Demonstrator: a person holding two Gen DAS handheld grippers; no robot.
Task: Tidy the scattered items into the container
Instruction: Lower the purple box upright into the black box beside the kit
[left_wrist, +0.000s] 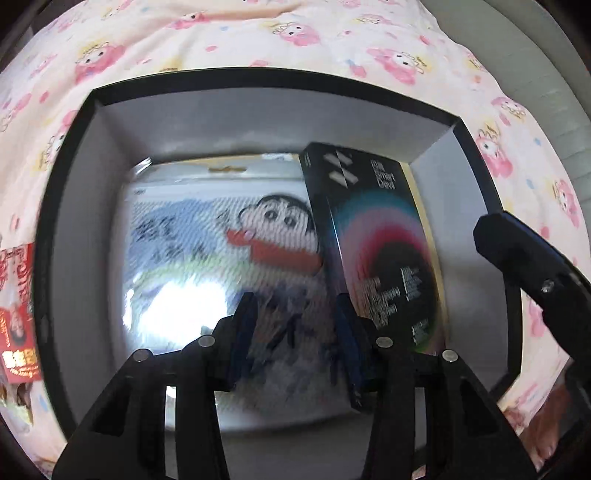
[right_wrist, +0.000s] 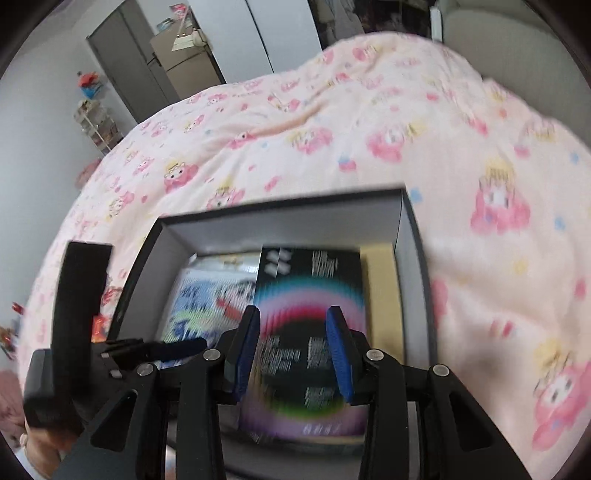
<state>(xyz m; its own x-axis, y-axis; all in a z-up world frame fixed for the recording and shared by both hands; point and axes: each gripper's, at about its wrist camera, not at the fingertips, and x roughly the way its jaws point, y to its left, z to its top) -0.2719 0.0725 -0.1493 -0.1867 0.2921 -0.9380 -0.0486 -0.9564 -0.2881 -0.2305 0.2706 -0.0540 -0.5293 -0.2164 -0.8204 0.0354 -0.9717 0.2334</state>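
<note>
A black open box with grey inner walls (left_wrist: 88, 206) (right_wrist: 406, 236) lies on the bed. Inside it lie a glossy cartoon-print packet (left_wrist: 207, 236) (right_wrist: 207, 291) and a black box with a rainbow circle (left_wrist: 384, 251) (right_wrist: 310, 295), which rests on a yellow item (right_wrist: 382, 291). My left gripper (left_wrist: 295, 317) is open and empty above the packet. My right gripper (right_wrist: 293, 332) is open and empty above the black rainbow box. A red packet (left_wrist: 16, 314) lies on the bed left of the container.
A pink cartoon-print bedsheet (left_wrist: 295, 33) (right_wrist: 332, 129) covers the bed all around the container. The right gripper's body shows at the right of the left wrist view (left_wrist: 524, 258). Cabinets (right_wrist: 184, 62) and a small shelf (right_wrist: 96, 122) stand beyond the bed.
</note>
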